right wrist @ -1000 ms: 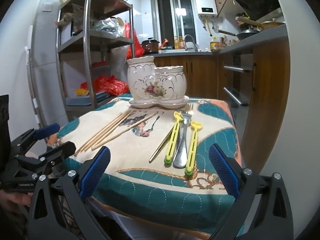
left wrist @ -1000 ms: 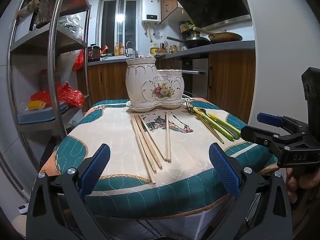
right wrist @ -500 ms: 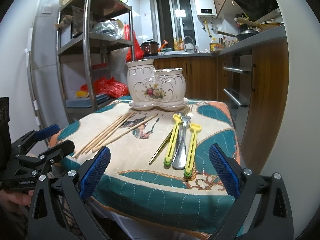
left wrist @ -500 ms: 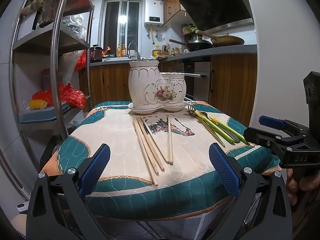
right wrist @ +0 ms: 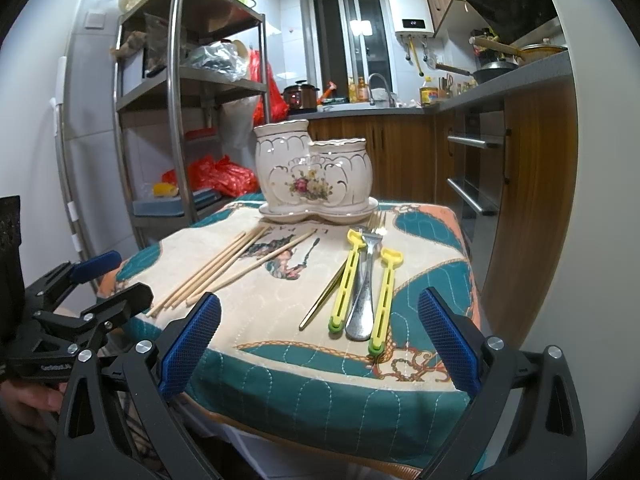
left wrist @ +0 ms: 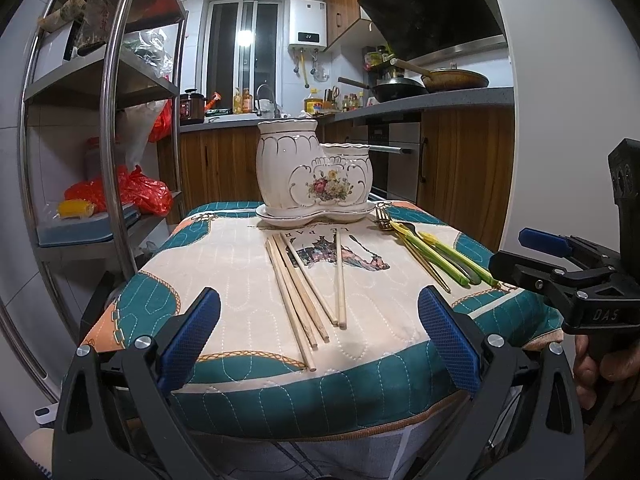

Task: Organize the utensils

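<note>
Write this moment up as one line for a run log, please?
left tongs: open, empty | right tongs: open, empty | chopsticks, forks: on the cloth | ceramic holder: nothing showing above its rims | step: not begun

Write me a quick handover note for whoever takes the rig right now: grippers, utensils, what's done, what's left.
Left gripper: open, empty, short of the table's near edge, facing the wooden chopsticks.
Right gripper: open, empty, short of the near edge, facing the cutlery.
Chopsticks lie loose on the patterned cloth, left of centre.
To their right: two yellow-green handled utensils, a steel spoon between them, a slim gold utensil and a fork lying on the cloth.
The two-compartment ceramic holder stands on its saucer at the far side; nothing shows above its rims.
Done: nothing sorted yet.
Left: put every utensil into the holder.
</note>
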Demonstrator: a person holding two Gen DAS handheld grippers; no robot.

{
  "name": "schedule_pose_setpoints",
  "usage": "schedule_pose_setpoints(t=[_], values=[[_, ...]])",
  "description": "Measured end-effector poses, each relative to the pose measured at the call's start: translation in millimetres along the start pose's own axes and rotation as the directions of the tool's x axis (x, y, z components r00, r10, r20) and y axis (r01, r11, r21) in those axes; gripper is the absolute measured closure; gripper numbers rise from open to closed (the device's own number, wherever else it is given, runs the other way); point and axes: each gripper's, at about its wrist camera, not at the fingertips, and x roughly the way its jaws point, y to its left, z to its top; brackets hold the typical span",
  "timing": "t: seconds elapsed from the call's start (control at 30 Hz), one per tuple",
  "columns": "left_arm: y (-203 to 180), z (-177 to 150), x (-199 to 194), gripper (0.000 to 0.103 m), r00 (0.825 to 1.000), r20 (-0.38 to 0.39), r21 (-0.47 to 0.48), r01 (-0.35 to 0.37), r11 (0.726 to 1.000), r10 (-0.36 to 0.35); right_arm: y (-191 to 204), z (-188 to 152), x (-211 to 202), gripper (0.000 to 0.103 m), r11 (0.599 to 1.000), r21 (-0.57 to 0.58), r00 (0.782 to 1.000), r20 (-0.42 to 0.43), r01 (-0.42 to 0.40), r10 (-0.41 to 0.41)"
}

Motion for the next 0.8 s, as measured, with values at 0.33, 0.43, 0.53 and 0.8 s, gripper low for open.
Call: schedule_pose_setpoints(t=[0.33,0.43,0.53,0.8], values=[[0.7,-1.1,0.7,0.005,1.0,-0.007,-0.001,0.003,1.0,-0.003,-0.2,-0.4,-0.4,0.005,1.0,0.003,1.0,0.004,-0.004,0.004],[0.4,-1.2,0.6,0.005,1.0,-0.007,0.001,0.006,1.0,-0.006,-0.2,-0.2,-0.9,0.005,1.0,0.002,1.0,0.003,-0.003,0.003],[0.6,-1.4,0.9,0.005,1.0,-0.01,0.001,0.007,1.0,-0.007,-0.4,-0.2,-1.1,0.005,1.0,0.003,1.0,0.005,-0.003,0.003],[-0.5,-1.0,2.8,0.005,1.0,-0.014,0.002,0.006,1.0,-0.006,-0.2,-0.5,-0.9,0.005,1.0,0.003,1.0,0.005,-0.004,0.004]])
